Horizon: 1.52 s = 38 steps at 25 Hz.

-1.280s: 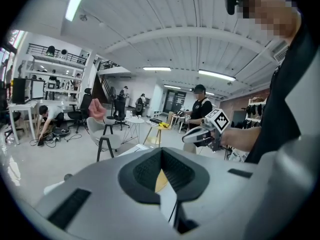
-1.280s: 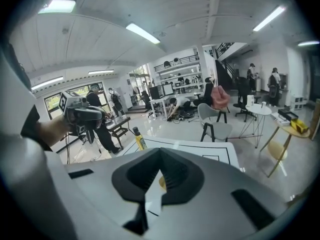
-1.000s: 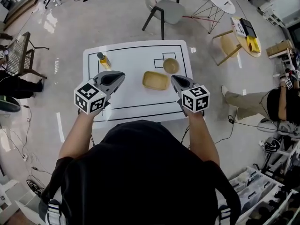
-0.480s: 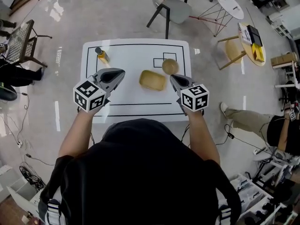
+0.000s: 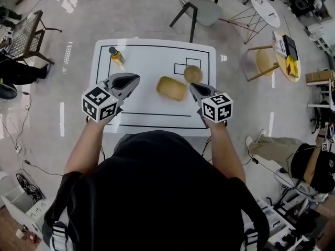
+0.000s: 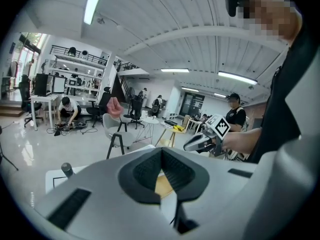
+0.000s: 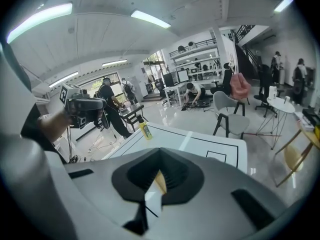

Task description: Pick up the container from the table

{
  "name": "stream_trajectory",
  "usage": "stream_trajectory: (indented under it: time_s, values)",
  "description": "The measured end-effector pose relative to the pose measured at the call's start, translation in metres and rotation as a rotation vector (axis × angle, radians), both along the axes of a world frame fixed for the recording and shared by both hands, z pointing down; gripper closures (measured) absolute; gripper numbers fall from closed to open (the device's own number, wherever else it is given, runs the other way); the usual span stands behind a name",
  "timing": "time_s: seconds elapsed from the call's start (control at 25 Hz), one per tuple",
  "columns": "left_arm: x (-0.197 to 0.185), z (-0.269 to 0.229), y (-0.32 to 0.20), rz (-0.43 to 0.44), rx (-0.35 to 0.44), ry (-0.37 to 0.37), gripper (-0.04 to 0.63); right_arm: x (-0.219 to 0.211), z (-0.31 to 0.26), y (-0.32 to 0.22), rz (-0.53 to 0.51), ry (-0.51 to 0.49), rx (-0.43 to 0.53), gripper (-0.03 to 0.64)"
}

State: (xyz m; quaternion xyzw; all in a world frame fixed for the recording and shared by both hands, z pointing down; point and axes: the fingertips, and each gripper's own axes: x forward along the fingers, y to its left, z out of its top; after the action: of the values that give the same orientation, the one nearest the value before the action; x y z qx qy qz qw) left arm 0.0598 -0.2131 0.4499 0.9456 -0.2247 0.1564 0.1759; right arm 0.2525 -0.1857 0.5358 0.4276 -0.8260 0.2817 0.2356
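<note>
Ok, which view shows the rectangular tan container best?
Head view: the container lies whole and unblocked on the table, beside the round bowl. The left gripper view shows only a tan sliver of it, the right gripper view another sliver.

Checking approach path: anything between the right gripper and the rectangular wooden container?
Nothing: in the head view only bare white table separates the right gripper from the rectangular wooden container. The round bowl sits farther back, off that line.
</note>
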Motion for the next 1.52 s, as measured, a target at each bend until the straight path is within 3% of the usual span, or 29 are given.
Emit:
stream_trajectory:
  time_s: [0.8, 0.96, 1.52]
  values:
    - [-0.006, 0.023, -0.023, -0.056, -0.021, -0.006, 0.588, -0.026, 0.075, 0.000, -0.136, 0.084, -0.141, 0.603]
    - [-0.005, 0.026, -0.027, -0.057, -0.029, -0.006, 0.588, -0.029, 0.089, -0.001, -0.151, 0.100, -0.167, 0.557]
    - [-0.005, 0.042, -0.041, -0.046, -0.064, -0.016, 0.588, -0.045, 0.141, 0.010, -0.232, 0.135, -0.275, 0.495]
